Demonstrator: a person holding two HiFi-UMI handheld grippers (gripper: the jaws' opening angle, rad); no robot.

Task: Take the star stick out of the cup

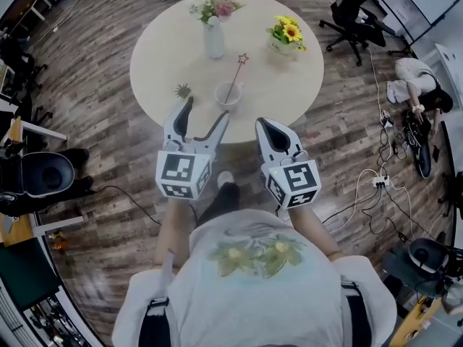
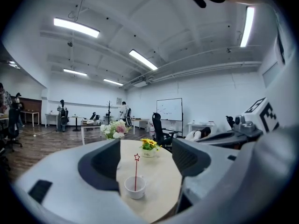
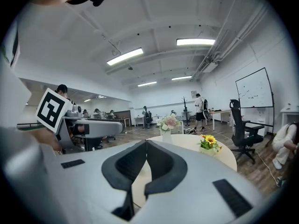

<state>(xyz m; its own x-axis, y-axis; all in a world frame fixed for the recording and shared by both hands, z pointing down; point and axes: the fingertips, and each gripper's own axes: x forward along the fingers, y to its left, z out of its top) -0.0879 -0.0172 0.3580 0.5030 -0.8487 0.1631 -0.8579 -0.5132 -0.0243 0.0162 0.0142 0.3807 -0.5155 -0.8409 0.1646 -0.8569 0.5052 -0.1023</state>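
Observation:
A thin red star stick (image 1: 238,71) (image 2: 136,171) stands tilted in a small white cup (image 1: 227,95) (image 2: 135,187) near the front edge of the round cream table (image 1: 166,49). My left gripper (image 1: 205,114) (image 2: 144,158) is open just short of the table edge, and the cup shows between its jaws, a little ahead and untouched. My right gripper (image 1: 265,125) (image 3: 145,146) is shut with nothing in it, held to the right of the cup, near the table's front edge.
On the table stand a white vase of flowers (image 1: 213,27) (image 3: 167,125), a sunflower pot (image 1: 287,36) (image 2: 148,147) (image 3: 208,143) and a small green plant (image 1: 183,90). Office chairs (image 1: 354,16) (image 1: 40,176), cables on the floor and a crouching person (image 1: 416,78) surround it.

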